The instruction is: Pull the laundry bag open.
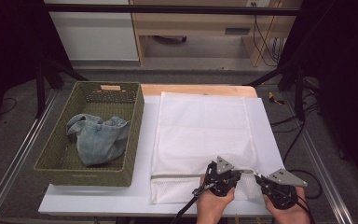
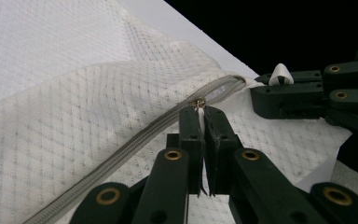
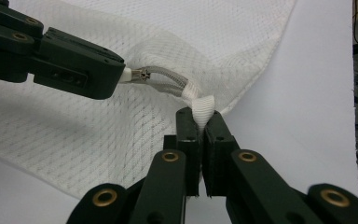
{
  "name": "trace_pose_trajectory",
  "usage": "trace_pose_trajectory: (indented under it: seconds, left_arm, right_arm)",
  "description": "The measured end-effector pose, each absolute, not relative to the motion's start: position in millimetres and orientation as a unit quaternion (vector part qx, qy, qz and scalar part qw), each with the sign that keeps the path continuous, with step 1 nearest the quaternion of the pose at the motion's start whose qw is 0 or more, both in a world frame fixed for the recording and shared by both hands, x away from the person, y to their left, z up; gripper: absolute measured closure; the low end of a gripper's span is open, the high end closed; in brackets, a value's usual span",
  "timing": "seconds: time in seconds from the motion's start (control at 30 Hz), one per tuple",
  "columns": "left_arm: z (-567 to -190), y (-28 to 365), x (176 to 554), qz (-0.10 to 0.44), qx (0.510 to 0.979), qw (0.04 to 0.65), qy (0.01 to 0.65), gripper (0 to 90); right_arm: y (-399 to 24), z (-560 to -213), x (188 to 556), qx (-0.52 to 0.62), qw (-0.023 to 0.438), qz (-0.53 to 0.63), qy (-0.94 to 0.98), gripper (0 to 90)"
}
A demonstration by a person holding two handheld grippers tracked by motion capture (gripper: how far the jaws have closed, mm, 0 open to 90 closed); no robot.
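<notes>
Far left: basket (image 1: 89,135) holding jeans (image 1: 97,138). Centre: mesh bag (image 1: 200,135) lying flat on table (image 1: 98,198). Near right: left gripper (image 1: 220,175) clamping zip pull (image 2: 199,102); right gripper (image 1: 272,183) pinching bag's white tab (image 3: 201,108).

The flat white mesh laundry bag (image 1: 200,135) shows a fine diamond-grid weave, crossed by a grey zipper (image 2: 135,140) with a small brassy slider, and ends in a white woven ribbon loop (image 3: 202,108). The woven olive-green rectangular basket (image 1: 130,140) holds a crumpled faded light-blue denim garment (image 1: 98,137). The smooth tabletop (image 1: 98,196) is white. Both matte black two-jaw grippers, left (image 2: 200,112) and right (image 3: 200,119), carry brass-coloured rivets.
</notes>
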State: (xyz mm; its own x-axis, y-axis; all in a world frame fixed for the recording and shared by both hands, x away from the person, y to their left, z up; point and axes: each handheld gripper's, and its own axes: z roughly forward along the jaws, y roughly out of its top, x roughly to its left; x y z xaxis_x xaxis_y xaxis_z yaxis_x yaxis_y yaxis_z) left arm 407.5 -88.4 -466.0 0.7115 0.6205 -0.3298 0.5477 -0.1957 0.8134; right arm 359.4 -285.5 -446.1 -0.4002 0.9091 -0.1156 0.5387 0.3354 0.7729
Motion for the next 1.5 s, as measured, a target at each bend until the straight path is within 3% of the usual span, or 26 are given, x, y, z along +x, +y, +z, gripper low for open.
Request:
trace_pose_trajectory:
  seconds: [0.43,1.5]
  left_arm:
    - [-467.7,-77.9,405.2,0.036,0.746,0.524,0.409,87.0]
    - [-480.4,-23.3,388.8,0.040,0.715,0.543,0.438,87.0]
  right_arm:
    - [-284.6,-440.0,357.3,0.481,0.302,0.329,0.754,87.6]
    - [-286.1,-444.4,355.3,0.479,0.289,0.332,0.760,87.6]
